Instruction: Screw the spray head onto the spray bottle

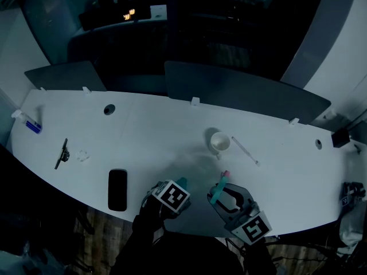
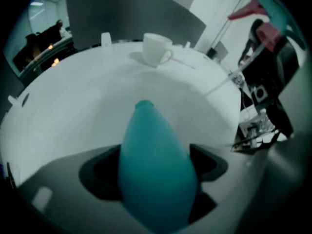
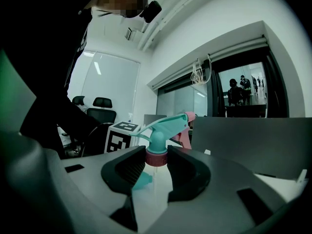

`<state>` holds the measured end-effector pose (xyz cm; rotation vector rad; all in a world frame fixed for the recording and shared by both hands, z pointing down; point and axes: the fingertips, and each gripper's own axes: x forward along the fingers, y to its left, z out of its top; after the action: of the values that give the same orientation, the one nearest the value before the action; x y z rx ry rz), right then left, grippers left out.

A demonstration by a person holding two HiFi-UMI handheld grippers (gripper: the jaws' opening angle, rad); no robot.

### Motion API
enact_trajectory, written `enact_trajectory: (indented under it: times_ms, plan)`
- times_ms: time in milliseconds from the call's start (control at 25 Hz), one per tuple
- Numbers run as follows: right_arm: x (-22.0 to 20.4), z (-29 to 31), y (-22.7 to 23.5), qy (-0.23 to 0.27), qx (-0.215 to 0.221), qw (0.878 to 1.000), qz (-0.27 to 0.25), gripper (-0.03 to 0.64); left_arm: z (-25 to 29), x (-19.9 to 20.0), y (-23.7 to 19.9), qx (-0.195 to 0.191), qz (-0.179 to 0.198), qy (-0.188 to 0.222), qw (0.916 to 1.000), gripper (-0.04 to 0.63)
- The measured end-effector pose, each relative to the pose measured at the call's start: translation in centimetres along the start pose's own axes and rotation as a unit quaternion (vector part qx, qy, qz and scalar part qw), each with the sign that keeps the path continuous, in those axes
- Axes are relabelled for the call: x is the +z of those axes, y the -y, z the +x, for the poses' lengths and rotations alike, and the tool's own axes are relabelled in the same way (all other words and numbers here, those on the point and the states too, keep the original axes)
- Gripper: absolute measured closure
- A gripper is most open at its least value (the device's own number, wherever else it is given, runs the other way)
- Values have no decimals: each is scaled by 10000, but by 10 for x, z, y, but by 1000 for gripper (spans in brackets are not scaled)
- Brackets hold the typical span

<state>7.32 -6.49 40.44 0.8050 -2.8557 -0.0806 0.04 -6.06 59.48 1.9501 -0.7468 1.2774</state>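
Right gripper view: fingers [image 3: 189,172] on spray head [image 3: 158,141]

White table [image 1: 160,136] — cup [image 1: 220,141], phone [image 1: 117,189], thin tube [image 1: 245,150].

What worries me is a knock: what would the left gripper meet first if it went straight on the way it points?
Probably the white table: the left gripper points down at a bare patch, and the teal bottle between its jaws would touch first. The cup lies beyond.
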Motion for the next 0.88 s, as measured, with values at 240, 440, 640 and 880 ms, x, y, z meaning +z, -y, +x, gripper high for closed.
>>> enact_trajectory:
  times_ms: [240, 440, 640, 880]
  plan:
    - [1, -8, 7, -36, -255, 9996, 106, 474, -48, 83, -2, 456, 563, 2770, 9581, 172]
    - [3, -23, 16, 6, -622, 9979, 159, 474, -61, 128, 7, 952, 1111, 4471, 8824, 172]
    - [-4, -41, 21, -180, -848, 9961, 135, 474, -58, 147, 14, 1148, 1058, 5259, 8361, 170]
    - [-5, -54, 24, -265, -1037, 9941, 149, 474, -32, 147, 26, 951, 1099, 5223, 8403, 172]
